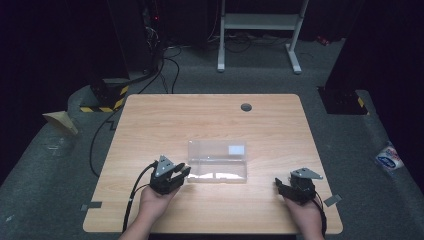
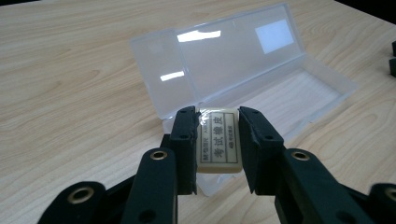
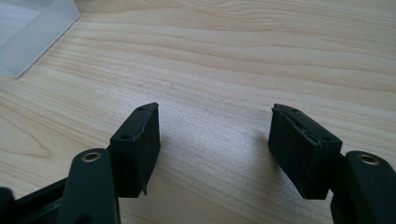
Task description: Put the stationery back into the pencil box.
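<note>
Gripping an eraser [image 2: 219,141] between its pads, the left gripper [image 1: 181,172] sits lower left of centre in the high view, at the left end of the open clear case [image 1: 218,161] mid-table [image 1: 200,115]. At lower right, the right gripper [image 3: 215,144] rests with jaws apart over bare wood.

A pale wood-grain table [image 1: 150,125] carries a clear plastic case [image 1: 218,161] near its middle, lying open with the lid flat beyond the tray — a white label [image 1: 236,149] sits on the lid. A dark round grommet [image 1: 246,107] is set near the far edge.
</note>
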{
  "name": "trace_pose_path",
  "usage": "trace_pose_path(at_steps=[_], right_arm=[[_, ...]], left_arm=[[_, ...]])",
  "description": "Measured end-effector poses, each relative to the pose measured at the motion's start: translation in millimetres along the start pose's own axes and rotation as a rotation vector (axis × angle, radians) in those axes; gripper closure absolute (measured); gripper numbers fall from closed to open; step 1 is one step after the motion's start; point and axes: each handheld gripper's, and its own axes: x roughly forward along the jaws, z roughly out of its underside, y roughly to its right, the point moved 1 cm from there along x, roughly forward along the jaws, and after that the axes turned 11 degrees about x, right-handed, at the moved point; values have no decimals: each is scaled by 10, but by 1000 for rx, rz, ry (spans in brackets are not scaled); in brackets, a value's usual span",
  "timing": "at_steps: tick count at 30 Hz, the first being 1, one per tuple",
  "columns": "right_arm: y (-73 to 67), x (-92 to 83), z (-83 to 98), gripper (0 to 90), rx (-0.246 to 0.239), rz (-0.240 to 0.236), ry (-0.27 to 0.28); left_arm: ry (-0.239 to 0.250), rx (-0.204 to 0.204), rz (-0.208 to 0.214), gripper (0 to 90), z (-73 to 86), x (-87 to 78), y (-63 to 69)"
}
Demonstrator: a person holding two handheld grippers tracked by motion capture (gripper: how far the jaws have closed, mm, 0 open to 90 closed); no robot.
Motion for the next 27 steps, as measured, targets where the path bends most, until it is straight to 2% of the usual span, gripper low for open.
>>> trace_pose_path(at_steps=[6, 10, 17, 22, 25, 27], right_arm=[[-1, 0, 0, 337, 0, 0, 0], [-1, 0, 0, 336, -1, 1, 0], [-3, 1, 1, 336, -2, -1, 1], [-5, 1, 1, 336, -3, -5, 1], [-5, 2, 1, 336, -4, -5, 2], [-5, 2, 1, 337, -4, -5, 1]], left_arm=[[-3, -4, -6, 680, -51, 34, -14], [12, -9, 9, 680, -66, 53, -17], [10, -19, 10, 678, -66, 128, -2], [0, -9, 6, 678, -73, 196, 1], [-5, -26, 12, 678, -70, 234, -2], [-15, -23, 12, 678, -62, 263, -8]])
